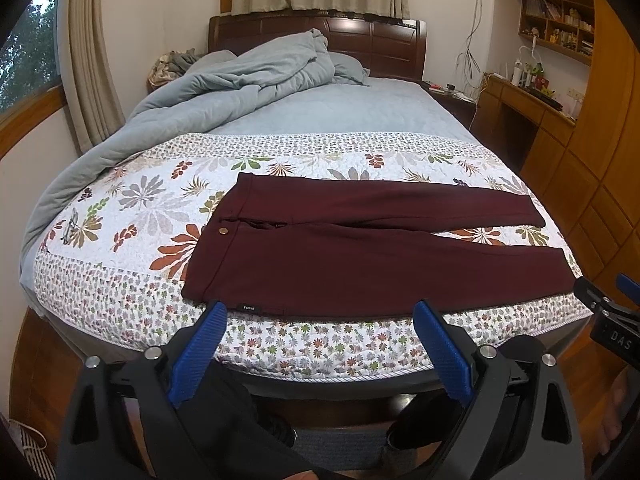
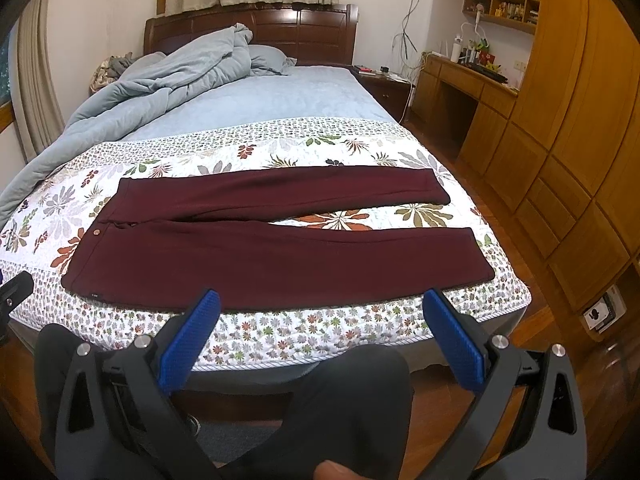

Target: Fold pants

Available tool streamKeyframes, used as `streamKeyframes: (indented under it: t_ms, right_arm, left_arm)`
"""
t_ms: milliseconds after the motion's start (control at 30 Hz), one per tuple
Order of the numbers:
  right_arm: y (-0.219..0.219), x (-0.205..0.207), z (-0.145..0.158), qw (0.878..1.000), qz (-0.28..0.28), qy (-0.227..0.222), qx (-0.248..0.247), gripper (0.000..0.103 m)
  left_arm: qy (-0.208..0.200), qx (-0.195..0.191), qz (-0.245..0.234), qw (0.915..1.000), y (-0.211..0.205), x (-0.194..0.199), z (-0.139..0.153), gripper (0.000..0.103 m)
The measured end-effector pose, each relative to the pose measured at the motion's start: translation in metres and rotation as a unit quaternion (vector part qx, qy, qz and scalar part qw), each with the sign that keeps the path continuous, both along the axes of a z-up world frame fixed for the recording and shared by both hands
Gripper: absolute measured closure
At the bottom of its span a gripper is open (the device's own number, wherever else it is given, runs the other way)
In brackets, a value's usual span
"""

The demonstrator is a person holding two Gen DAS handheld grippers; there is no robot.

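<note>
Each gripper is showing a black plastic frame with triangular cut-outs and silver round screw heads. The left gripper (image 1: 320, 312) and right gripper (image 2: 322, 300) are carrying blue ribbed fingers (image 1: 198, 354). Dark trousers are covering the person's legs (image 2: 352, 400).

Dark maroon fabric pants (image 1: 360, 256) lie flat and unfolded on a floral quilted bed (image 1: 132, 216), waistband left; the left claw (image 1: 320, 312) hovers wide open just before them.
</note>
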State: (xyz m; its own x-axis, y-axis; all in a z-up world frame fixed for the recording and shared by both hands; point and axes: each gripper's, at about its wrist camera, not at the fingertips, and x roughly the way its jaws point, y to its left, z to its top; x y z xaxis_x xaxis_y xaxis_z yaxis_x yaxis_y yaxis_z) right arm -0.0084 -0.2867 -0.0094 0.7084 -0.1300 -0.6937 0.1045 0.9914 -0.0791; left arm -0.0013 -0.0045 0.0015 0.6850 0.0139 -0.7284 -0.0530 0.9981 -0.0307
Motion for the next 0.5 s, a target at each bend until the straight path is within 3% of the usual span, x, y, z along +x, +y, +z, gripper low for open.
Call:
streamKeyframes:
  t_ms: [500]
  right_arm:
    - [-0.0024,-0.0002,-0.0047,1.0,-0.002,0.001,0.002,0.002]
  left_arm:
    - [0.0,0.001,0.001,1.0,0.0003,0.0001,0.0,0.008]
